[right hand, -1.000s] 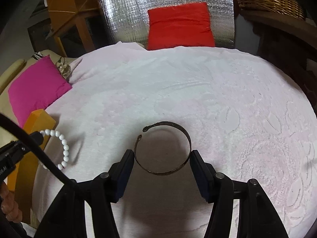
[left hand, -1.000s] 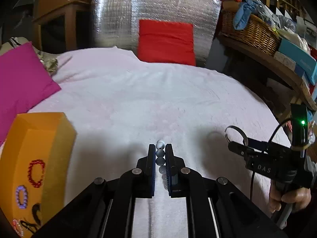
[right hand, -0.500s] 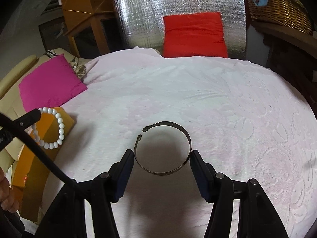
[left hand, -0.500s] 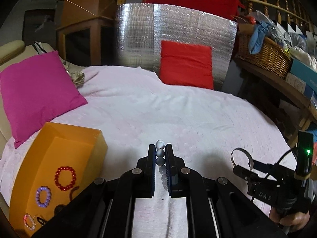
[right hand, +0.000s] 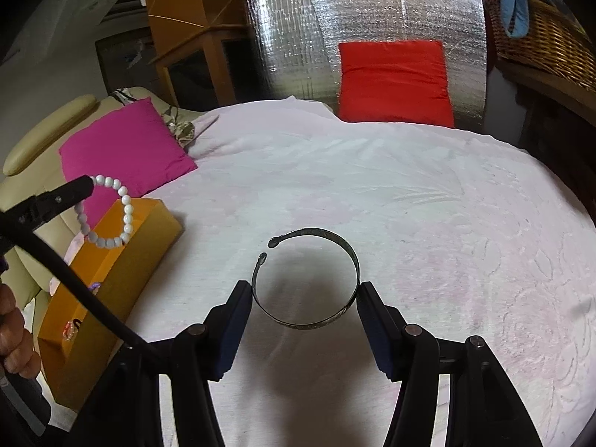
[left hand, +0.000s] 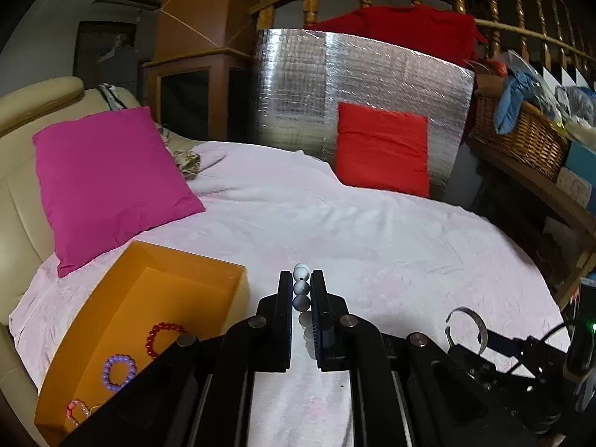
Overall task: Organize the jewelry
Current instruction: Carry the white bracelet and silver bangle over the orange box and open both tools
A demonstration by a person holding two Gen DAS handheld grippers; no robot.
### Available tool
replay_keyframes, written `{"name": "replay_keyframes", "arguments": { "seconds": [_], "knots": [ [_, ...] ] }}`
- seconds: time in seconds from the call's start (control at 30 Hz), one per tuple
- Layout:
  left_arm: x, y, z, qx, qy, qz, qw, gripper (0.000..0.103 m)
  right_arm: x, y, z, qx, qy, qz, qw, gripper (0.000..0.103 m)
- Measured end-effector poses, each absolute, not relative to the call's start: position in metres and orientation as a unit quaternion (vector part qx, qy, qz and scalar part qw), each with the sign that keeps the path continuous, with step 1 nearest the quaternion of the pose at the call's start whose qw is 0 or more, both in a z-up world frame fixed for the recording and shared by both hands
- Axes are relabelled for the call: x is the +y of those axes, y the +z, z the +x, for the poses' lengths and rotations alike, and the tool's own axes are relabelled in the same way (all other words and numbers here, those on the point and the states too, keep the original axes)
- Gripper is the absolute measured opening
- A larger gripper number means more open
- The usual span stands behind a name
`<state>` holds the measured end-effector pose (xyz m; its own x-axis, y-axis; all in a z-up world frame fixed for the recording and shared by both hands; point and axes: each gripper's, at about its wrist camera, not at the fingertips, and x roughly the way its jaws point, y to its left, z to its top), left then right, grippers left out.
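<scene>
- Surface: pale pink bedspread (right hand: 391, 193), embossed and soft; magenta pillow (left hand: 108, 182) at left, red pillow (right hand: 393, 82) against a foil panel (left hand: 357, 85) at the back, wicker basket (left hand: 521, 138) to the right.
- Box (left hand: 141, 327): orange, open top, on the spread near the left edge. Inside: red bracelet (left hand: 164, 339), purple bracelet (left hand: 119, 370), and a pink one, partly seen, in the near corner.
- Left gripper (left hand: 301, 290): fingers pinched together on the pearl bracelet (left hand: 301, 290). In the right view the loop (right hand: 108, 212) hangs free below the tips, above the box's far end.
- Right gripper (right hand: 305, 298): fingers spread wide, pressing the two sides of the cuff (right hand: 309, 279), an open metal band, held above the spread, gap pointing away and left.
- Judged step: carrying both pieces to the box, pearls first.
- Risk 1: pearls are held by only a few beads; a swing or an early release could send the loop against the box wall and onto the spread.
- Risk 2: the cuff is springy and smooth; extra squeeze may close its gap or make it pop out sideways.
- Risk 3: the left cable (right hand: 74, 298) crosses the right view; both grippers heading for one box could snag or collide.
</scene>
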<state>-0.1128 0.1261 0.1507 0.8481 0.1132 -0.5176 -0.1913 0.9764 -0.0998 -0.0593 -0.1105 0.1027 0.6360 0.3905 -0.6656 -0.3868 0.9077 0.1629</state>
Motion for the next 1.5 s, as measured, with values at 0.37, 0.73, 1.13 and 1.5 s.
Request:
{"name": "replay_keyframes", "arguments": {
  "seconds": [0.37,0.73,1.13,1.5],
  "knots": [
    [0.172,0.152,-0.126,0.246,0.139,-0.106,0.953,0.010,-0.074,0.111,-0.074,0.365,0.237,-0.034,0.900,0.061],
    [0.233,0.139,-0.138,0.247,0.190,-0.133,0.941,0.010,0.000,0.141,-0.063,0.349,0.284,-0.072,0.890,0.061],
    [0.303,0.097,-0.131,0.293,0.230,-0.184,0.909,0.010,0.100,0.143,-0.022,0.401,0.340,-0.038,0.850,0.061],
    [0.334,0.047,-0.111,0.362,0.271,-0.223,0.864,0.010,0.188,0.092,0.011,0.495,0.354,-0.021,0.793,0.061]
  ]
}}
